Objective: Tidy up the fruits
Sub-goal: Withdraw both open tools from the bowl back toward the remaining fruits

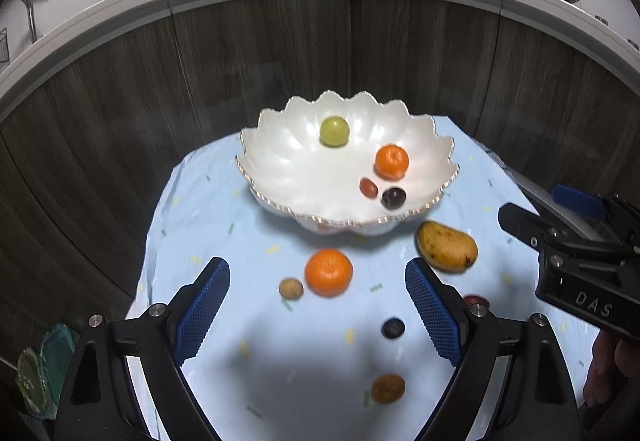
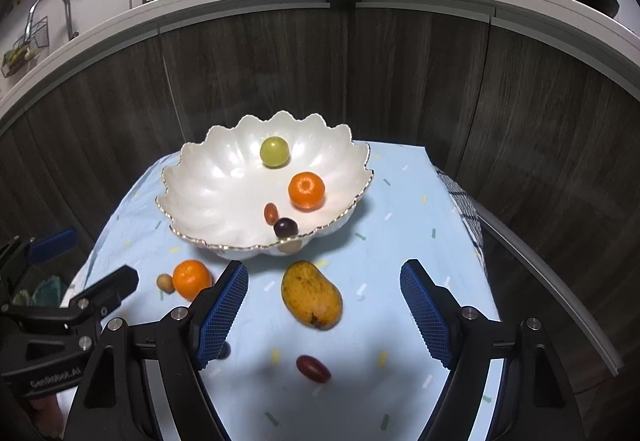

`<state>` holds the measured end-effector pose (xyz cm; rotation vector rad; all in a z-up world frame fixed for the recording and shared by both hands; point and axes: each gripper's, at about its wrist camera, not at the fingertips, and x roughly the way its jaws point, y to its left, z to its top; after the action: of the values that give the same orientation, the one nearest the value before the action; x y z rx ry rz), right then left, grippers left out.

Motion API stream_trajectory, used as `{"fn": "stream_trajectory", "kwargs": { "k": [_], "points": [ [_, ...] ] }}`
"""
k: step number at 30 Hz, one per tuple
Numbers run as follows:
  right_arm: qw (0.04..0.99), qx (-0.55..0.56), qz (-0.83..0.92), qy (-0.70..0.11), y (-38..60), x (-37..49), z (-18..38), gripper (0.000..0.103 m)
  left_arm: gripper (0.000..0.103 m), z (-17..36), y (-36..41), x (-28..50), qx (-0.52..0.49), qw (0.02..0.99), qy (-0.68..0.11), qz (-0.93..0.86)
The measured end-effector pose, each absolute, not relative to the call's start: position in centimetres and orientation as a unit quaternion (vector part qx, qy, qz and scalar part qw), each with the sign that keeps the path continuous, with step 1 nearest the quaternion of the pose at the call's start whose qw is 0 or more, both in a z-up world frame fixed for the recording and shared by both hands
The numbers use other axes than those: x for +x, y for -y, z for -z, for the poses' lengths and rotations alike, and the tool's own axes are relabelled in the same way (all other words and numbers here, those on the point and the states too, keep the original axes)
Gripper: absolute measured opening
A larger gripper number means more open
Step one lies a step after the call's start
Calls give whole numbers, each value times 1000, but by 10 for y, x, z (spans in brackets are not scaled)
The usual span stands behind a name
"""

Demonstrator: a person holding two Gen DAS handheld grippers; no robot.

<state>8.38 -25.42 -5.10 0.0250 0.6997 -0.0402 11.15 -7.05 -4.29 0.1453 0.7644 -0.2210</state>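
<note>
Fruit lies in two groups: a green grape (image 1: pixel 334 130), a small orange (image 1: pixel 392 160), a reddish fruit (image 1: pixel 368 187) and a dark plum (image 1: pixel 393 198) sit in the scalloped white bowl (image 1: pixel 280 161), gathered toward its near right side where the dish slopes inward, while the rest waits loose on the blue cloth (image 1: pixel 192 209) covering the desk. The left tool (image 1: pixel 318 305) hangs wide open with nothing between its blue pads, aimed over the larger orange (image 1: pixel 329 272) and the small brown fruit (image 1: pixel 291 288) beside it; that orange looks like its likely next pick. The right tool (image 2: pixel 324 311) is likewise spread open and empty, framing the mango (image 2: pixel 311 295), which lies just in front of the bowl. A red oval fruit (image 2: pixel 313 368) rests nearer the camera. A dark round fruit (image 1: pixel 392 328) and a brownish one (image 1: pixel 388 388) sit in shadow and are too blurred to name. Something brown shows under the bowl's rim in the right view, mostly hidden.
</note>
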Motion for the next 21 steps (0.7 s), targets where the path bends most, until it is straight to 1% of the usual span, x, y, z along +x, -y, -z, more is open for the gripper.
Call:
{"fn": "stream_trajectory", "kwargs": {
  "k": [21],
  "points": [
    [929, -2, -5, -371, 257, 63, 90, 79, 90, 77, 81, 75, 81, 908, -395, 117]
  ]
}}
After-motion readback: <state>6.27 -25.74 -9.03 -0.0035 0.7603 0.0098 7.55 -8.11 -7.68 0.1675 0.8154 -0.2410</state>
